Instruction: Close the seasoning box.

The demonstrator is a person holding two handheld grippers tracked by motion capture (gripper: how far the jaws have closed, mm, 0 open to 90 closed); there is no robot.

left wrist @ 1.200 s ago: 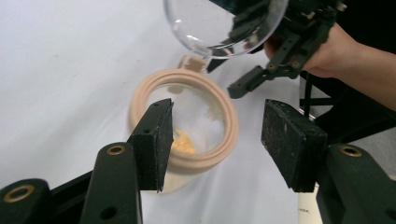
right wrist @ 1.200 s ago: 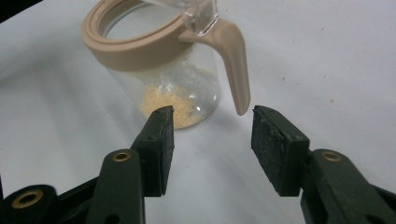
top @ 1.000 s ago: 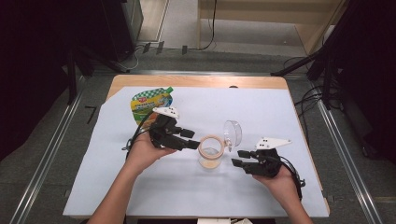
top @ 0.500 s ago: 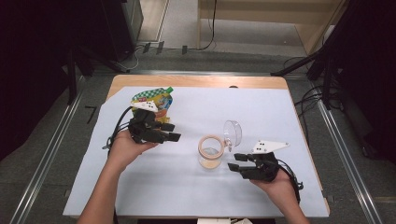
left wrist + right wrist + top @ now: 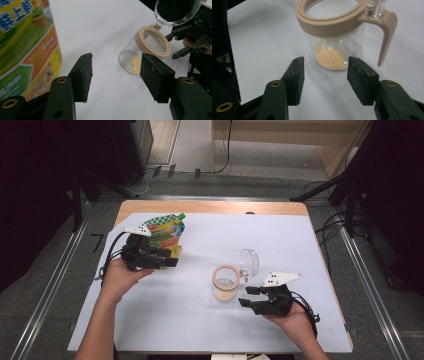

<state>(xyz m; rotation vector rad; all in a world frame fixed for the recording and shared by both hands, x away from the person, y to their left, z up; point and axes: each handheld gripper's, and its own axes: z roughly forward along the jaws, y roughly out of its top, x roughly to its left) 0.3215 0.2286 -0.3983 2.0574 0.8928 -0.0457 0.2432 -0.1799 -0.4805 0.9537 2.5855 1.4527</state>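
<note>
A clear glass jar with a beige rim stands mid-table, its hinged lid swung open. A little yellowish grain lies at its bottom. My right gripper sits just right of the jar and is open. Its jaws have just been opening, and the jar stands beyond the tips with nothing between them. A green and yellow printed pouch lies at the far left. Beside its near edge my left gripper is open and empty, with the pouch at its left and the jar ahead.
A white mat covers the wooden table. The jar's beige latch hangs down at its right side. Black stands and cables lie on the floor around the table.
My left hand has drawn away from the jar, moving left to the pouch. The right gripper has stayed by the jar.
</note>
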